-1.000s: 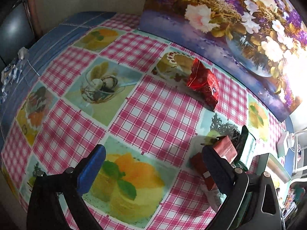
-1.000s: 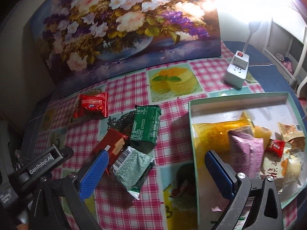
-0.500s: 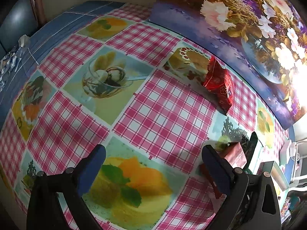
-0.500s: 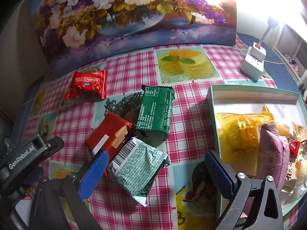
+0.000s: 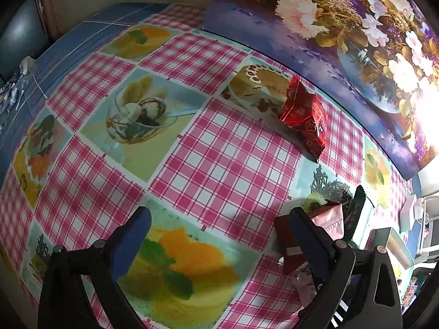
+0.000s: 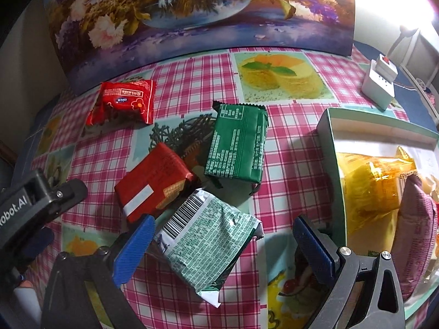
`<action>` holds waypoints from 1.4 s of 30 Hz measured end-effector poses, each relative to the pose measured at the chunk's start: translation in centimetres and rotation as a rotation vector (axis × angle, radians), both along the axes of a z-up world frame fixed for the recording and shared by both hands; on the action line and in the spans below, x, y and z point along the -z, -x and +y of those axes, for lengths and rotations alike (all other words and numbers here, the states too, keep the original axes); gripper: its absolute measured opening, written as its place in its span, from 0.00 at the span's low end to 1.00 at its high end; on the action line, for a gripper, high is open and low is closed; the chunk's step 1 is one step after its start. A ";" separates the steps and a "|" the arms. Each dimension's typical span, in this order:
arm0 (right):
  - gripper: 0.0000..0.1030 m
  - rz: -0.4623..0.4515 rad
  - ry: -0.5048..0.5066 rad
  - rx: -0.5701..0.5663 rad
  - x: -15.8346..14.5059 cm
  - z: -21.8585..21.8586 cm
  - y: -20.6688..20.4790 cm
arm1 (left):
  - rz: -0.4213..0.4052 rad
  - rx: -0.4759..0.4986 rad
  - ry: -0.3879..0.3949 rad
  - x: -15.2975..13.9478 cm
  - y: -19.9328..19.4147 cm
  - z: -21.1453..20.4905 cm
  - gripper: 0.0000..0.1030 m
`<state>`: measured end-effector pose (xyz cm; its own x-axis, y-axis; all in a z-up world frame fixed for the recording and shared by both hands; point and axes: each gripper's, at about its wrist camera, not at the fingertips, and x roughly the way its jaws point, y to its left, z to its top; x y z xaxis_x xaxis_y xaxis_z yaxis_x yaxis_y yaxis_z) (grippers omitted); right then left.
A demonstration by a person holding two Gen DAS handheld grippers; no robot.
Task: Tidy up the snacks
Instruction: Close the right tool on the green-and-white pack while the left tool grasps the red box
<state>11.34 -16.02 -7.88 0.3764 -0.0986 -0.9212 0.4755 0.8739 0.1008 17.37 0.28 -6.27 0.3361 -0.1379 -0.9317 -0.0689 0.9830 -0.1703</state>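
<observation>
A pink-checked dessert-print cloth [image 5: 225, 164] covers the table; a flower painting [image 6: 192, 13] leans at its back, with a bright lamp [image 6: 408, 27] glaring on the right.

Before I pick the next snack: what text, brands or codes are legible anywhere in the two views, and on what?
"obot.AI": on the black body of the left claw, first letters cut off by the frame edge.
"nice": blue oval on the shiny red snack packet, printed upside down; the white wording above it is too blurred.
Barcode: on the crinkled pale-green packet, digits unreadable.
Dark green packet and red biscuit packet: print too small.
</observation>
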 end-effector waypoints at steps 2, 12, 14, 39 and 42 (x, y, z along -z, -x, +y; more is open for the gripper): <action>0.99 -0.006 -0.001 0.006 -0.1 -0.1 0.1 | -0.004 0.015 0.015 0.1 -0.3 -0.2 0.97; 0.74 -0.023 -0.042 0.038 -0.4 -1.2 1.4 | 0.004 0.139 0.158 0.2 -0.9 -3.0 0.97; 0.59 -0.024 -0.054 0.041 -0.4 -1.3 1.6 | 0.005 0.177 0.168 0.3 -0.9 -3.9 0.97; 0.52 -0.026 -0.108 0.064 -0.3 -2.9 3.0 | -0.088 0.494 -0.148 2.6 -0.1 -12.5 0.97; 0.52 -0.026 -0.112 0.066 -0.3 -3.0 3.0 | -0.072 0.495 -0.114 2.8 -0.3 -12.7 0.82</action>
<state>8.32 -19.00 -7.57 0.3967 -0.0208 -0.9177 0.5272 0.8236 0.2093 17.64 -12.43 -9.08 0.3206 -0.1955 -0.9268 0.4176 0.9074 -0.0470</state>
